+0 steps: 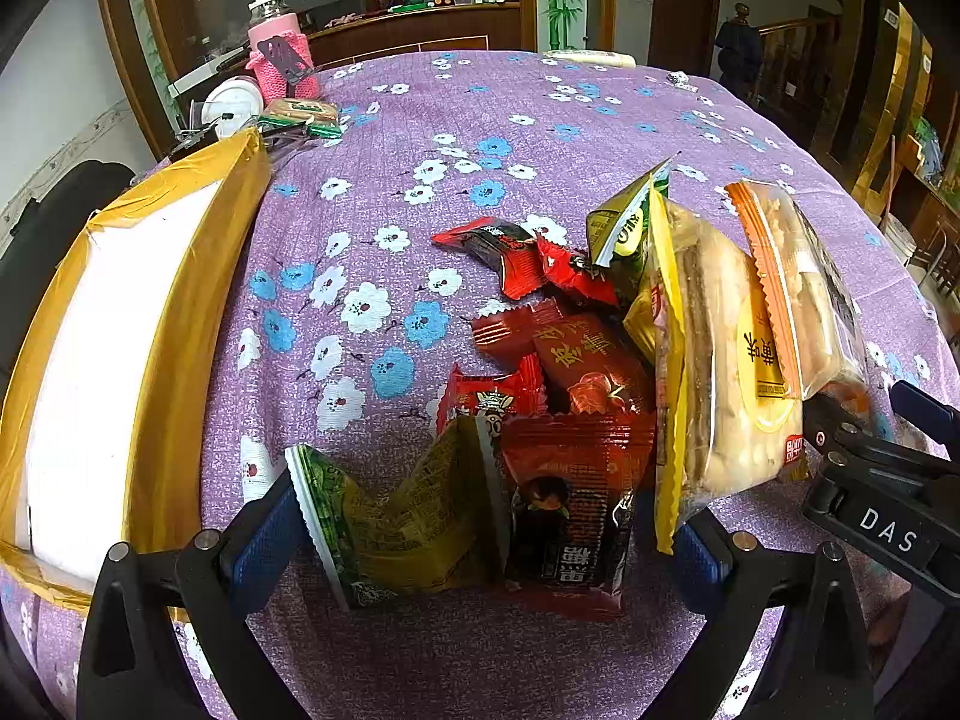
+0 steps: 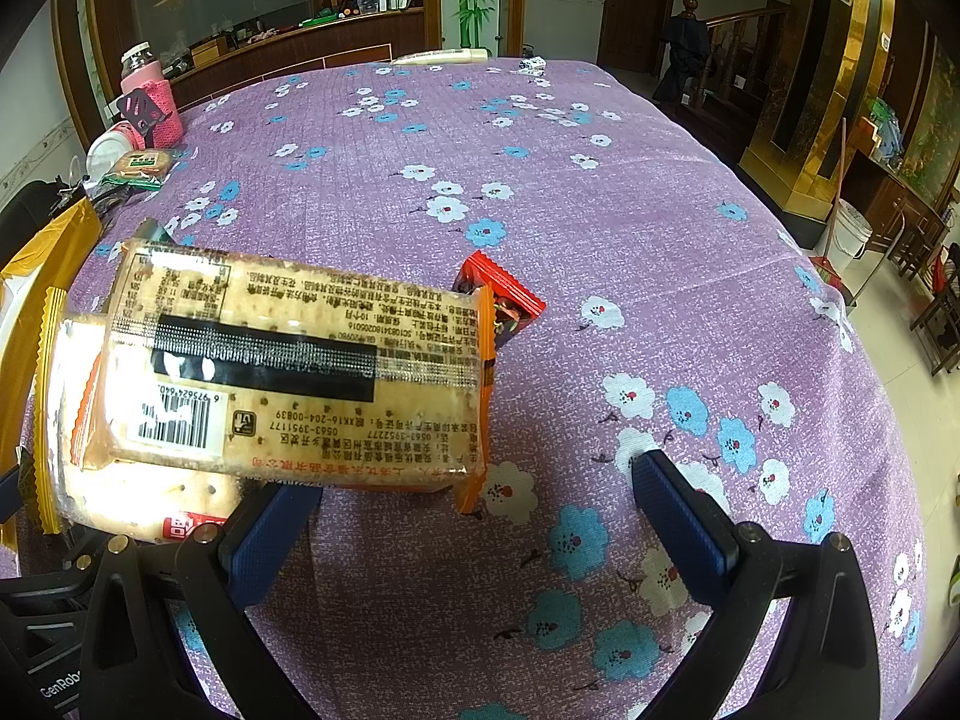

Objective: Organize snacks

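Observation:
In the left wrist view my left gripper [image 1: 480,534] is open around a bunch of snack packets: a green-gold packet [image 1: 396,528] and a dark red candy packet [image 1: 570,510] stand between its blue pads. More red packets [image 1: 540,324] lie behind. Two cracker packs [image 1: 738,348] lean at the right. The yellow-taped box [image 1: 180,312] with a white inside is at the left. In the right wrist view my right gripper [image 2: 474,516] is open and empty; an orange-edged cracker pack [image 2: 300,366] rests over its left finger [image 2: 270,528].
The table has a purple flowered cloth [image 2: 600,240]. At its far left stand a pink-sleeved jar [image 1: 279,48], a white lid [image 1: 231,105] and a green biscuit pack [image 1: 300,114]. A white tube [image 2: 441,57] lies at the far edge. The right gripper's body [image 1: 888,480] shows at the right.

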The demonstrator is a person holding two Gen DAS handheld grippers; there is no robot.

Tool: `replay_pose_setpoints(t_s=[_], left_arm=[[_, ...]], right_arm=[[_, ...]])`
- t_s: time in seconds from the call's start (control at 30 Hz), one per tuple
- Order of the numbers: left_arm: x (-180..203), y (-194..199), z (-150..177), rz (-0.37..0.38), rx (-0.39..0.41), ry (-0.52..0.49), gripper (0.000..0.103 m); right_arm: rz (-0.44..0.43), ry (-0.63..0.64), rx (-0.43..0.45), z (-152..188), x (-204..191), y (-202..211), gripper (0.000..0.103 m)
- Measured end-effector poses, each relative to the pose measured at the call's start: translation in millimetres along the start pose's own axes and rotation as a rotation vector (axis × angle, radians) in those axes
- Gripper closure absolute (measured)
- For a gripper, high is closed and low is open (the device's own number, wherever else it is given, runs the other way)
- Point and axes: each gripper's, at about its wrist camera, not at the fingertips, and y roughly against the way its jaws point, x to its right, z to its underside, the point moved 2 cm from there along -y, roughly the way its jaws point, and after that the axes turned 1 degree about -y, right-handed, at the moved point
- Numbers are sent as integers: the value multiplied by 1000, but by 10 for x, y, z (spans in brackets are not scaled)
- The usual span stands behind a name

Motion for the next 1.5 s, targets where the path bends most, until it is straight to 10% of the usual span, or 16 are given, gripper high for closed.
replay_pose_setpoints(t_s=[0.4,0.63,1.07,1.5], left_arm=[[-44,-21,34,2,1,0,0],[-47,-21,34,3,0,1,0],[-245,406,177,104,82,-177,1],[-362,610,279,236,111,-209,4]], right_arm=[[-37,14,0,-5,0,17,0],[-197,15,58,31,71,184,0],[-425,460,144,19,49,758,0],[-437,814,38,-370,-489,271,1]])
